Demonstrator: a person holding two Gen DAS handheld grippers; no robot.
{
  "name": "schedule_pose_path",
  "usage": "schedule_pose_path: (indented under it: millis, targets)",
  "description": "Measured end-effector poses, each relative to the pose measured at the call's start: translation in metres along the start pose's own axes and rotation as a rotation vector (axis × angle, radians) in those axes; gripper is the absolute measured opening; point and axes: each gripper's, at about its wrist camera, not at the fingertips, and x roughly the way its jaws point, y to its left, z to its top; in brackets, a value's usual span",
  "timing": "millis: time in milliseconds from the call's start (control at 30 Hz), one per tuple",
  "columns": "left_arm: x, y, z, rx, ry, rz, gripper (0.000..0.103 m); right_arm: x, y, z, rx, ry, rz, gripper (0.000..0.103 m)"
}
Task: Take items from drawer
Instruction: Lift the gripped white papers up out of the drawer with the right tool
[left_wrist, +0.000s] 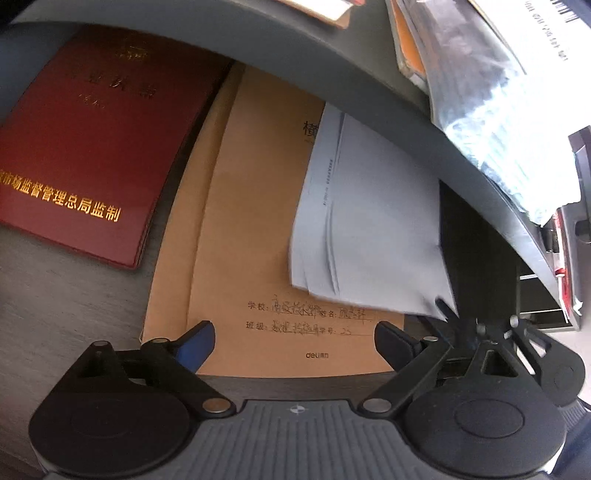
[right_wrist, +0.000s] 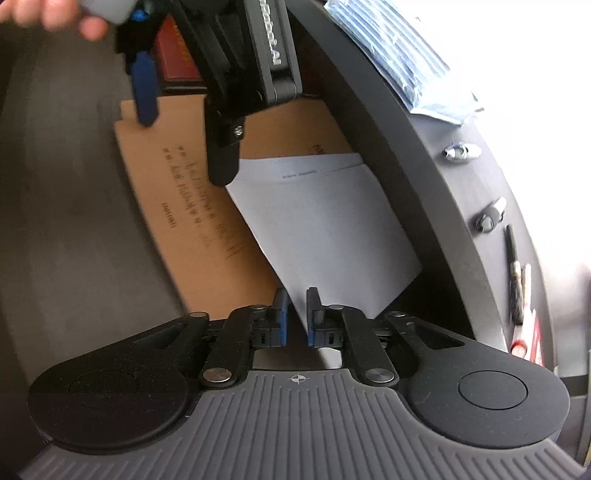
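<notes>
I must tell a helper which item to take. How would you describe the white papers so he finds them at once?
Look inside the open drawer, at the brown notebook lying flat. The white papers lie tilted on its right part, and the right tool pinches their corner. They are the only pale, loose sheets; the red booklet beside is hardbound.

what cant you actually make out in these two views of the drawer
- Brown notebook: its title is half covered by the white papers in the left wrist view.
- Red booklet: mostly hidden behind the left gripper in the right wrist view.
- Handwriting on the notebook: too blurred to read in either view.
- Drawer back: hidden under the desk edge.
</notes>
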Motion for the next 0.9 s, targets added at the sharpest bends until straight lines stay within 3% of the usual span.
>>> schedule_pose_path:
  millis: [200,300,433,700,900]
  targets:
    - [-0.025,0.003,-0.007,0.0,-0.053,-0.003,0.092,0.019,0.007,0.006,-0.049,-0.023,-0.098,0.016]
    - [-0.04,0.006,-0.01,0.006,-0.08,0.003,0.093,0.023,0.01,0.007,-0.066,-0.015,-0.086,0.02]
    - [-0.048,0.009,-0.007,0.027,-0.093,0.002,0.093,0.021,0.016,-0.001,-0.098,0.021,-0.021,0.04]
    - [-0.056,0.011,-0.009,0.031,-0.101,0.009,0.093,0.031,0.032,-0.023,-0.22,0.106,-0.059,0.04]
    - [-0.05,0.015,-0.013,0.022,-0.11,0.022,0.093,0.039,0.041,-0.028,-0.264,0.064,-0.177,0.035]
